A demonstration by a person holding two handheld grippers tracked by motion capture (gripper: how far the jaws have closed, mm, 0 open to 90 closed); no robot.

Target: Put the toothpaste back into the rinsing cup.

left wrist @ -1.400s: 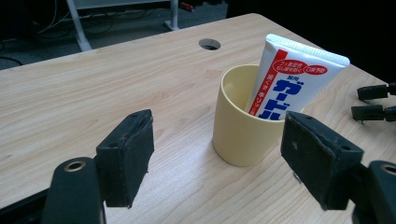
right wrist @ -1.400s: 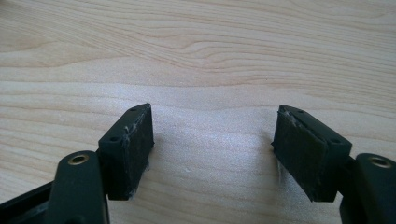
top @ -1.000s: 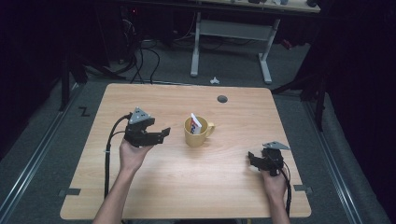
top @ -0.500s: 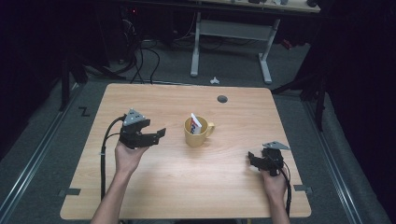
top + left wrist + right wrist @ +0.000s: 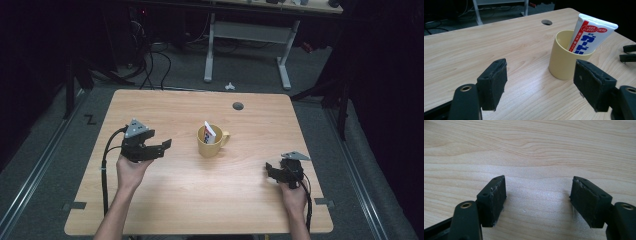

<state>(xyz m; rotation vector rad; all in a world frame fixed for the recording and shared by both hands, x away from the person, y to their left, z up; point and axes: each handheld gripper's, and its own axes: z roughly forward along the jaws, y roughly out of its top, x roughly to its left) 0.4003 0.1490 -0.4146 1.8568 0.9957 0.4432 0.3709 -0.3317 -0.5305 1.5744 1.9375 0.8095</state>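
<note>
Left gripper (image 5: 162, 146) spread, empty, near yellow cup (image 5: 210, 142) holding toothpaste tube (image 5: 589, 33); right gripper (image 5: 270, 172) spread, empty, over table (image 5: 180, 195).

The hand-held gripper (image 5: 537, 202) spreads empty jaws over bare wooden table (image 5: 531, 147).

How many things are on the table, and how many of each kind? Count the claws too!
Yellow mug: 1
Toothpaste tube, standing in the mug: 1
Claws, left claw and right claw, both open and holding nothing: 2
Total: 4
</note>
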